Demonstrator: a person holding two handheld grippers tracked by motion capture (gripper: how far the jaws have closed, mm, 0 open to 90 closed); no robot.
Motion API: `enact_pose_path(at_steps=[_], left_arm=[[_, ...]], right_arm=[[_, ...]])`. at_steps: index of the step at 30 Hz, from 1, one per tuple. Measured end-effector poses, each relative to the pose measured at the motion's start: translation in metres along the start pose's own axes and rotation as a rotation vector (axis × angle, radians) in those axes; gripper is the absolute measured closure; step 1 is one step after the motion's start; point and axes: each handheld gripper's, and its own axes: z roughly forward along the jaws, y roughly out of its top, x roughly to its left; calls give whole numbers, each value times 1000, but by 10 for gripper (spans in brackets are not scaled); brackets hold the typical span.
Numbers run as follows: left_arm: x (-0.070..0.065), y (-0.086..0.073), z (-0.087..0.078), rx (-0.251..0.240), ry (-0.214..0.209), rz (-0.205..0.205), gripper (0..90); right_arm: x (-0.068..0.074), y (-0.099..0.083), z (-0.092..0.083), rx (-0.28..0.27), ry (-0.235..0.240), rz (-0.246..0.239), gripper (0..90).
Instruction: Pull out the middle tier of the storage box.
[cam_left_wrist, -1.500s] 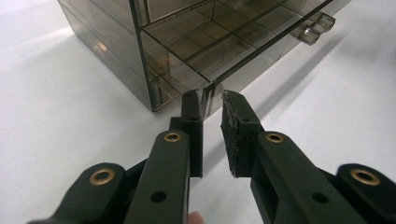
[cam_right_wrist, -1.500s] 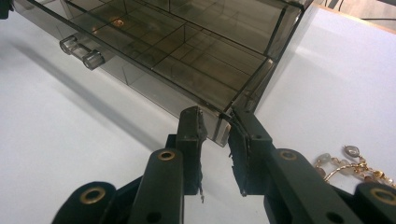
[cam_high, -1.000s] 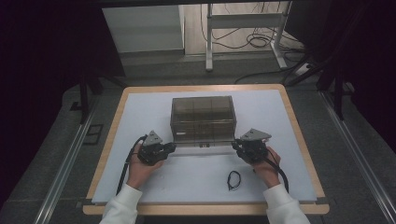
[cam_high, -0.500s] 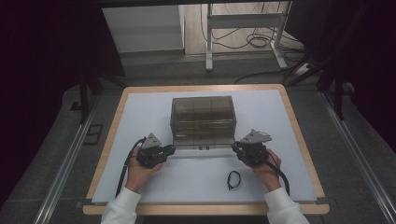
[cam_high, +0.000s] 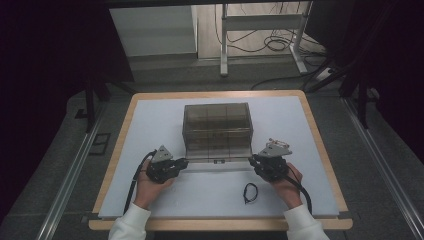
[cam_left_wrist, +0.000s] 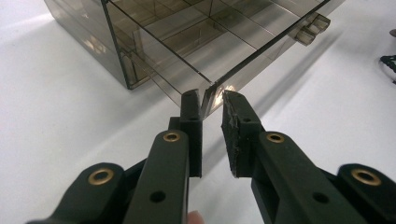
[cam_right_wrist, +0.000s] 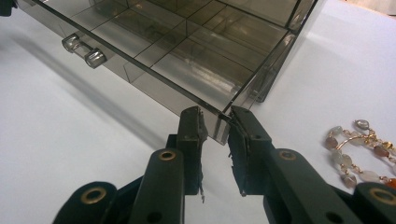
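Nothing shifted against the earlier high view: both hands and the pulled-out drawer sit where they did.

Nearest the table's front edge, two white sleeves and the hands behind the tools. Just ahead of the right hand, a small black loop (cam_high: 250, 191) lying on the white mat (cam_high: 150, 120).

Left gripper (cam_high: 183, 162) clenched on the drawer (cam_high: 218, 150) at its front left corner; in the left gripper view the left gripper (cam_left_wrist: 211, 100) pinches that corner's clear smoky wall between narrow-set jaws. Right gripper (cam_high: 252, 161) clamped likewise on the front right corner, seen close in the right gripper view (cam_right_wrist: 215, 116), with a beaded bracelet (cam_right_wrist: 357, 147) on the mat just beside it.

Drawer drawn partway out toward the person, still lodged in the smoky clear box (cam_high: 216, 120) at mid-table, well apart from the wooden rim. Long axis of the drawer front running left to right across the table; drawer opening upward, its handle (cam_right_wrist: 84, 50) facing the person, dividers splitting it into compartments.

Farther off, beyond the table, grey floor, a metal frame and loose cables.
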Motion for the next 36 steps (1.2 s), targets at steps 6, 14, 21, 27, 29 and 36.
enact_pose_path(at_steps=[6,14,21,27,29,36], left_arm=[[-1,-2,1,11,-8,3,781],[0,-2,1,5,-16,-3,770],[4,-5,-3,6,4,2,651],[6,-6,-7,7,12,0,558],[6,-6,-8,5,15,-2,538],[6,-6,-12,15,19,-15,459]], right_arm=[[0,-3,0,9,3,-5,737],[-1,-4,1,4,10,1,730],[0,-7,1,5,-2,0,599],[-3,-8,-4,4,19,25,506],[-3,-8,-6,4,24,36,483],[-3,-12,-10,0,42,65,424]])
